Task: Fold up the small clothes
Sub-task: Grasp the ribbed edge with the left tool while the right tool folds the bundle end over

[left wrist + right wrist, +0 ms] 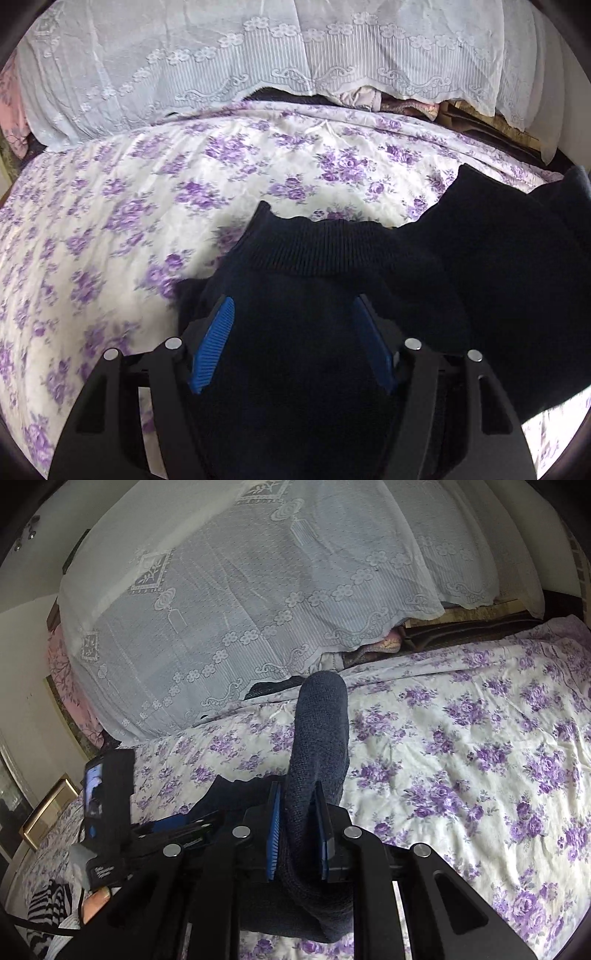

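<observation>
Nearest my left lens: left gripper (291, 343), black frame, blue ribbed pads. Dark navy knit garment (314, 295) fills the space between the jaws and bulges over them; ribbed hem edge stands just beyond the tips. Jaws stand fairly wide with cloth bunched between them; I cannot tell whether the pads press on it. Gripper angled down toward the bed.

Right gripper (297, 823), same build. Jaws nearly closed, clamping a narrow roll of the navy garment, which rises upright from the pads as a rounded column and also hangs in a fold below them. I read this one as tilted only slightly downward, raised off the bed.

Left gripper seen again from the right lens, at left and lower, with navy cloth spread between the two tools.

Bed sheet (110, 221): white with purple flowers, under everything, rumpled.

Lace curtain (221, 609): white, draped along the far side of the bed.

Striped cloth (48, 904): black and white, near left corner in the right view, lying on the bed.
</observation>
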